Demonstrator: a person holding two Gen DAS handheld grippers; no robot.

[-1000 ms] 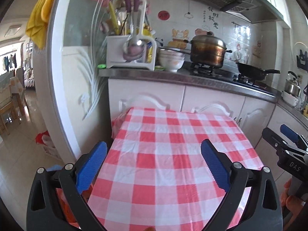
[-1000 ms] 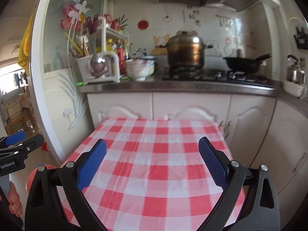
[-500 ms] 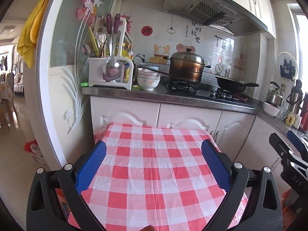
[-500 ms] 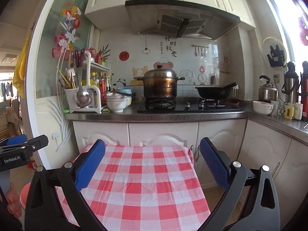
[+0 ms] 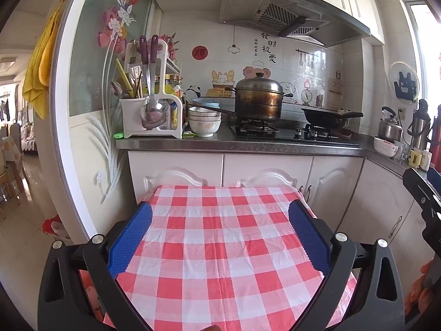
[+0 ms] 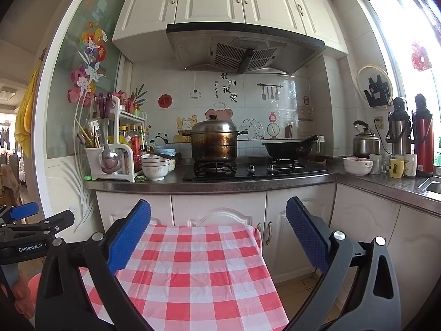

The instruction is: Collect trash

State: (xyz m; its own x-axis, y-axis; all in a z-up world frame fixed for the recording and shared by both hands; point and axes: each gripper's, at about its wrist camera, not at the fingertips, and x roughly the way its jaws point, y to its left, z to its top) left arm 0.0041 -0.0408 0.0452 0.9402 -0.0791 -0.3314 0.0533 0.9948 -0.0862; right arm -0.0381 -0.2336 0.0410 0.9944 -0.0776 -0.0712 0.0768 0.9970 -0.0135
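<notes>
Blue ribbed pads (image 5: 132, 237) on black two-finger left gripper (image 5: 220, 237) spread wide; grips nothing. Hovers over red-and-white checked tablecloth (image 5: 220, 262), bare cloth between the jaws. Likewise black two-finger right gripper (image 6: 217, 237): spread wide, grips nothing, hangs above far end of the cloth. Side by side with its partner, each at the margin of the other's view.

Beyond the cloth: white panelled cabinet doors (image 6: 217, 207) under grey steel countertop (image 6: 209, 183). On countertop, from left: white plastic utensil rack (image 5: 154, 121) with hanging ladles, stacked white bowls (image 5: 204, 122), lidded bronze-coloured steamer pot (image 5: 259, 100) on black gas hob (image 5: 275, 133), black wok (image 5: 325, 117).

Small green scraps (image 5: 119, 135) on countertop at rack's base; whether trash, cannot tell. Red plastic bag (image 5: 52, 226) on floor at far left, contents hidden.
</notes>
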